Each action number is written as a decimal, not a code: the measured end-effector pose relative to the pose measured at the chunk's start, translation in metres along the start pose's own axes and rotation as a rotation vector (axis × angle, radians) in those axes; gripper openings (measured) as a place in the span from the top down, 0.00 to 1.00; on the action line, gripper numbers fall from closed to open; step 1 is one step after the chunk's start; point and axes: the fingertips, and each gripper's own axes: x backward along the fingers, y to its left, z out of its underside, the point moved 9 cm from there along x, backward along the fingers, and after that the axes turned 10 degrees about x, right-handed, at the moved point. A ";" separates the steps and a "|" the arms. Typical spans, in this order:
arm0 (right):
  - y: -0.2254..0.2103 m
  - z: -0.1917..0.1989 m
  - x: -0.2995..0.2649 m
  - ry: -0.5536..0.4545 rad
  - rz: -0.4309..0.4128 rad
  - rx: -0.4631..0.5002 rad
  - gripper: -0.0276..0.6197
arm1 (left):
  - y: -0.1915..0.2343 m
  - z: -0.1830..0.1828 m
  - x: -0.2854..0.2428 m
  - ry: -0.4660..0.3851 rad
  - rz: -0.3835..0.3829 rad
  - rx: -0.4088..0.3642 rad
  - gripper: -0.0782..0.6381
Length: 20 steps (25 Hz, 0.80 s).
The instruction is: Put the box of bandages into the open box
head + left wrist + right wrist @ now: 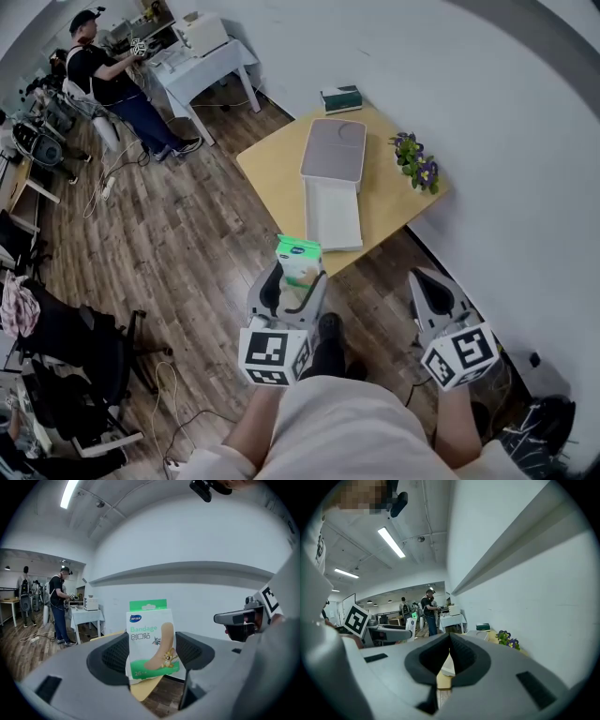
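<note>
The bandage box (299, 260), white and green with a cartoon print, stands upright between the jaws of my left gripper (293, 284), which is shut on it. In the left gripper view the bandage box (150, 639) fills the middle, clamped by the dark pads (113, 657). My left gripper is held above the floor, short of the table's near edge. The open box (333, 212), white with a grey lid (335, 150) folded back, lies on the wooden table (275, 178). My right gripper (427, 288) hangs to the right, its jaws closed together with nothing between them; the right gripper (450, 654) also shows in its own view.
A small pot of purple flowers (416, 161) stands at the table's right edge and a green box (340, 97) at its far corner. The white wall runs along the right. A person (112, 80) stands at a white desk (202, 61) far back left. A black chair (89, 361) sits left.
</note>
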 end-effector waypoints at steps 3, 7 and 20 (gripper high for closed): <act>-0.006 -0.006 -0.017 0.000 0.004 0.000 0.95 | 0.009 -0.008 -0.015 -0.002 0.009 0.000 0.45; -0.014 -0.012 -0.039 0.002 0.016 -0.003 0.95 | 0.022 -0.019 -0.037 0.000 0.030 0.008 0.45; -0.016 -0.028 -0.109 0.014 0.049 0.010 0.95 | 0.077 -0.034 -0.090 0.019 0.102 0.058 0.45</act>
